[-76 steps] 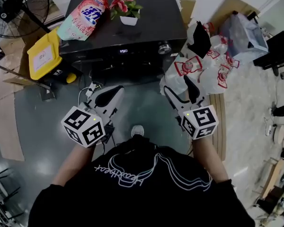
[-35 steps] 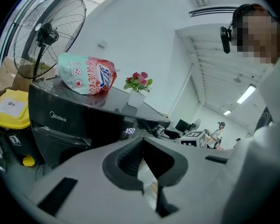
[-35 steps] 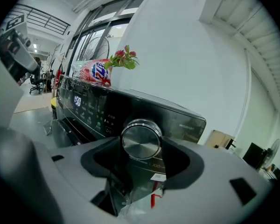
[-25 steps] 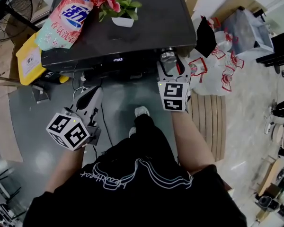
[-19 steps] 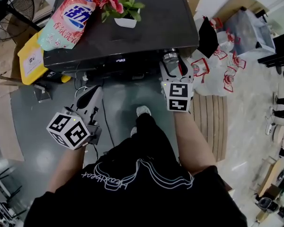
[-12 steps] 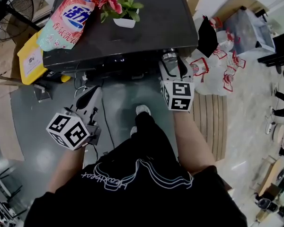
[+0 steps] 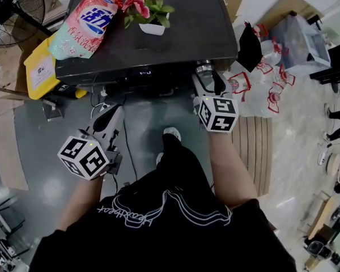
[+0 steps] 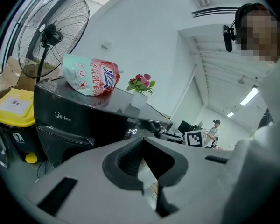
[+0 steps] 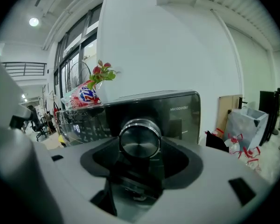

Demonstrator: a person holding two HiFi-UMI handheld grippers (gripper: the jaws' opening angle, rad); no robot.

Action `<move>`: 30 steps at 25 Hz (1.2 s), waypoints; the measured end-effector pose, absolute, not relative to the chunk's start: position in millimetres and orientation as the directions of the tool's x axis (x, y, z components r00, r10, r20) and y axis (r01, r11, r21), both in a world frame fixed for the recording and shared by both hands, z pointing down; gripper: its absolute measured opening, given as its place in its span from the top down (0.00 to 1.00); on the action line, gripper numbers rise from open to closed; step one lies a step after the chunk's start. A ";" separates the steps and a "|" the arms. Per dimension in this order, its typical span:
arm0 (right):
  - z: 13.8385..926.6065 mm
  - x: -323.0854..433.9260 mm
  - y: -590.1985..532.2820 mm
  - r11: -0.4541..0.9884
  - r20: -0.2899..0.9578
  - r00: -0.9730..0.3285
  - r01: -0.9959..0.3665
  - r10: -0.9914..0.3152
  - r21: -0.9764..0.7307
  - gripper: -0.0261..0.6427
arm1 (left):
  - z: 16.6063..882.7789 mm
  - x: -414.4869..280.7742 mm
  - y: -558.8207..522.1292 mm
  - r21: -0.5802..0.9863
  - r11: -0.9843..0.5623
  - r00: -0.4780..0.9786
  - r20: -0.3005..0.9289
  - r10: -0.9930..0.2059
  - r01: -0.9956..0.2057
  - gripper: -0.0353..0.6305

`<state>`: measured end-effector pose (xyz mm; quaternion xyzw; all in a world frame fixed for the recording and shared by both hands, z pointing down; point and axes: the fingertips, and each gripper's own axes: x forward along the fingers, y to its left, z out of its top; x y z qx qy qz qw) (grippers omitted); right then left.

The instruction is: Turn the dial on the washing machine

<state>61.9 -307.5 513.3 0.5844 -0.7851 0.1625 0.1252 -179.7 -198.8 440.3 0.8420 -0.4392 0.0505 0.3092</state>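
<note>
The black washing machine [image 7: 181, 33] fills the top of the head view. Its silver dial [image 7: 204, 68] sits at the right end of the front panel. My right gripper [image 7: 207, 79] reaches up to the dial, and its jaws close on the knob's two sides. In the right gripper view the dial [image 9: 140, 141] sits dead centre between the jaws of my right gripper [image 9: 140, 146]. Low and to the left, my left gripper [image 7: 109, 117] hangs over the floor, shut and holding nothing. In the left gripper view the left gripper [image 8: 143, 146] points at the machine's front [image 8: 70, 125].
A detergent bag [image 7: 85, 18] and a potted flower [image 7: 149, 13] lie on the machine's top. A yellow container [image 7: 42, 67] and a fan [image 7: 11, 4] stand at the left. Plastic bags [image 7: 260, 67] are piled at the right. Cables trail on the floor below the machine.
From hanging low three seconds ago, my right gripper has gone up onto the dial. Over the last second its marker cube has rolled slightly to the right. The left gripper has barely moved.
</note>
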 end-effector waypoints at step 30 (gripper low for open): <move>515.5 65.2 -308.0 0.113 0.197 -0.462 -0.561 -0.865 -0.820 0.54 | 437.3 -187.5 -185.3 0.464 -0.404 0.585 0.364 -0.724 -0.788 0.94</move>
